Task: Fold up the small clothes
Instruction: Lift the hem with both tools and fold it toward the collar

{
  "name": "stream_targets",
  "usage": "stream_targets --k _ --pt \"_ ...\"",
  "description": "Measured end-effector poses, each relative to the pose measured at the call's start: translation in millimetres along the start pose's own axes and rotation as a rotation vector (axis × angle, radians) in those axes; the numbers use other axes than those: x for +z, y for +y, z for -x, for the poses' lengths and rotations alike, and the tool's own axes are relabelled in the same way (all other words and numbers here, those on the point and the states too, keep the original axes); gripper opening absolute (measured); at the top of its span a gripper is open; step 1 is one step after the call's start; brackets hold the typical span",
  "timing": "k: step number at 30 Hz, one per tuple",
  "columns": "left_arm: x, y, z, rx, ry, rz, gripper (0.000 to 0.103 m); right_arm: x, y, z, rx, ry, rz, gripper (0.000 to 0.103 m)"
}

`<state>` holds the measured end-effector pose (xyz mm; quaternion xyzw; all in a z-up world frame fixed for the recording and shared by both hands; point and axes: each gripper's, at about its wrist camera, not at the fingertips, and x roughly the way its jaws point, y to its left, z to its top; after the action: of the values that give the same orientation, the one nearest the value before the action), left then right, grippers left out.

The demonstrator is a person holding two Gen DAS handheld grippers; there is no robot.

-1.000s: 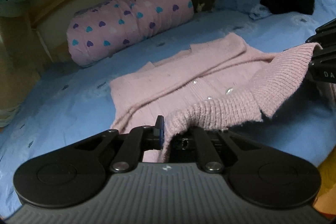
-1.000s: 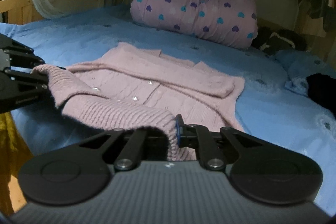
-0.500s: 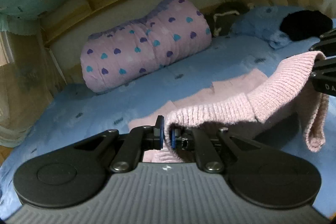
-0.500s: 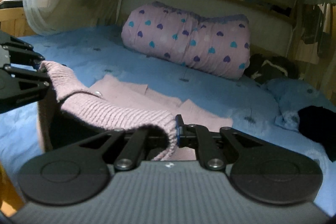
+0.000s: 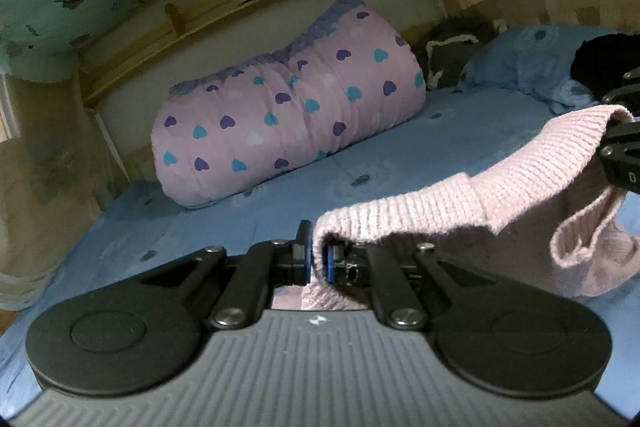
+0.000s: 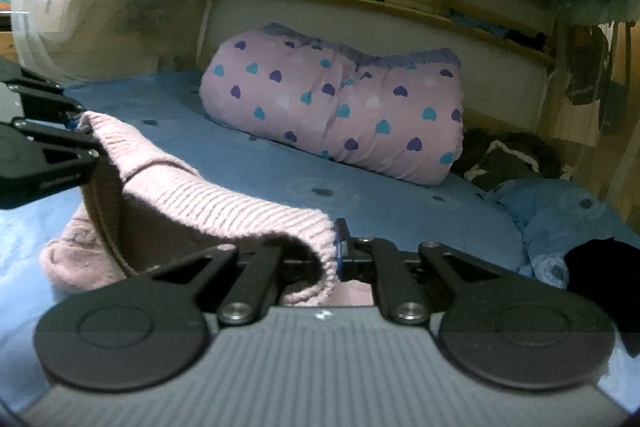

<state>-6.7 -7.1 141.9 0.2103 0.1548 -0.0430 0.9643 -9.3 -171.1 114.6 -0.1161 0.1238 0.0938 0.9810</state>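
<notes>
Above the blue bedsheet (image 5: 248, 227) I have the pink knit cardigan (image 5: 460, 203) lifted by its ribbed hem, one corner in each tool. The left gripper (image 5: 316, 259) is clamped on the hem's left corner, the blue pads pinching the doubled rib. The right gripper (image 6: 335, 251) is likewise clenched on the other corner, and the hem sags in a shallow arc between the two. The rest of the garment hangs below that edge and mostly drops out of sight under the tools, so I cannot tell how much of it rests on the sheet.

My reading is that this is the carry of a bottom-to-top fold. To do it well I would keep both corners level with each other and draw them slightly apart so the arc tightens; a slack hem will land crooked. I would travel toward the rolled heart-print quilt (image 5: 288, 107) only as far as the collar, which I cannot see from here, then lower before letting go. The loose flap (image 5: 576, 239) dangling near the right tool could tuck under and bunch the fold. The black garment (image 6: 600, 279) lies off to the right, well clear.
</notes>
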Motion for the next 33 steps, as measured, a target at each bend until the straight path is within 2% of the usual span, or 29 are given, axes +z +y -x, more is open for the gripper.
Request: stream_targets --k 7,15,21,25,28,30,32,33 --pt "-1.5 -5.8 -83.5 -0.013 0.062 0.028 0.009 -8.4 -4.9 -60.5 -0.043 0.031 -0.001 0.008" --pt "-32.4 -25.7 -153.6 -0.025 0.181 0.0 0.009 -32.3 -12.2 -114.5 -0.046 0.125 0.0 0.008" --pt "-55.7 -35.1 -171.7 -0.038 0.262 -0.009 0.01 -57.1 -6.3 -142.4 -0.039 0.219 0.014 0.008" --pt "-59.0 -45.9 -168.8 -0.014 0.253 -0.069 0.01 -66.3 -9.9 -148.1 -0.033 0.26 -0.022 0.009" --pt "-56.3 -42.8 -166.3 -0.02 0.275 -0.03 0.012 -65.1 -11.8 -147.5 -0.026 0.269 -0.047 0.011" --pt "-52.2 -35.9 -163.1 -0.038 0.292 0.006 0.023 -64.2 -12.6 -147.2 -0.015 0.276 -0.047 0.011" --pt "-46.8 -25.3 -159.0 -0.048 0.3 0.053 0.055 -61.0 -15.3 -145.4 -0.003 0.287 -0.06 0.011" --pt "-44.2 -20.6 -155.2 -0.054 0.302 0.076 0.062 -58.9 -17.6 -143.7 0.006 0.293 -0.075 0.011"
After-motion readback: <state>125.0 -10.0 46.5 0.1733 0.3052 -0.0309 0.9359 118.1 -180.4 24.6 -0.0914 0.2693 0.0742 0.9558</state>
